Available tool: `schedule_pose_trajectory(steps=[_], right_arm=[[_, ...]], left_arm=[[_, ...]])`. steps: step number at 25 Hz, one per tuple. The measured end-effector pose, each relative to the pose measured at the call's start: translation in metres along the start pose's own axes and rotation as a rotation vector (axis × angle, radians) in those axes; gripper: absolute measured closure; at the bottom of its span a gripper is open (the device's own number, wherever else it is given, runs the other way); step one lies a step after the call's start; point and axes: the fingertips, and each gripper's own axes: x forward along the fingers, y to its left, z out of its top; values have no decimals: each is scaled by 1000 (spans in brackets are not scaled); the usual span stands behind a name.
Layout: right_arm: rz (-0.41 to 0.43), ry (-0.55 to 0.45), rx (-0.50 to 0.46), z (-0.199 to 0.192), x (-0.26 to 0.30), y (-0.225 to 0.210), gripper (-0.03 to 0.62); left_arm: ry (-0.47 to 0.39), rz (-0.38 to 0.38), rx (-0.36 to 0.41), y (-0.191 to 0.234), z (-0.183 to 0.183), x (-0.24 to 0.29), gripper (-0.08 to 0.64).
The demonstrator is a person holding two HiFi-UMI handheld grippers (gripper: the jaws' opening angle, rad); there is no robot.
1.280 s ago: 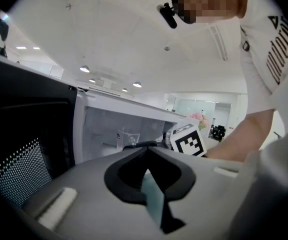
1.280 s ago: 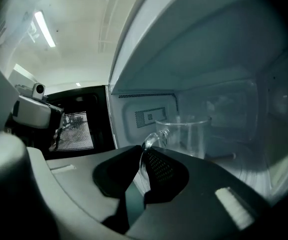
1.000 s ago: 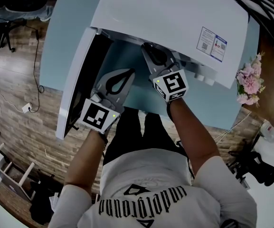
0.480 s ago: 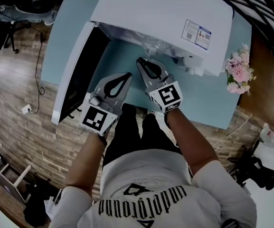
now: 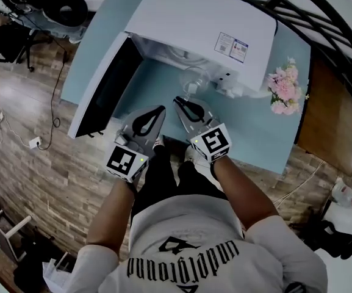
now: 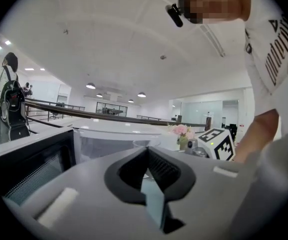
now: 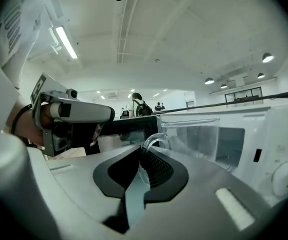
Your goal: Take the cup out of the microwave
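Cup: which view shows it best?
Right gripper view: the clear cup fills the middle, its handle pinched in the right tool. Head view shows it small from above, in front of the microwave. Left gripper view catches only a faint rim.

White microwave [image 5: 194,17], clear cup [image 5: 194,80], pale blue table [image 5: 157,87], pink flowers [image 5: 282,90], brown wood-plank floor [image 5: 35,102]

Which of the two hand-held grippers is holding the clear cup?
The right hand-held gripper: its jaws pinch the handle of the clear cup in front of the open microwave. The left hand-held gripper beside it has nothing between its closed jaws.
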Motion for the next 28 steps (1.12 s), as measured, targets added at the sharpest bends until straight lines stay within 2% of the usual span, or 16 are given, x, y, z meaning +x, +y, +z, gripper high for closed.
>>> schedule_pose_trajectory(steps=[5, 10, 15, 23, 28], right_arm=[[33, -33, -35, 35, -38, 20, 566], [56, -69, -70, 73, -74, 30, 565], [74, -105, -100, 109, -103, 38, 565], [99, -142, -127, 149, -144, 50, 565], [115, -164, -140, 163, -163, 56, 565]], left_arm=[[-40, 16, 7, -31, 24, -19, 511], [-88, 33, 58, -54, 54, -31, 511], [-95, 27, 114, -82, 82, -41, 511], [-154, 63, 147, -111, 112, -62, 511], [-161, 95, 141, -121, 117, -79, 511]])
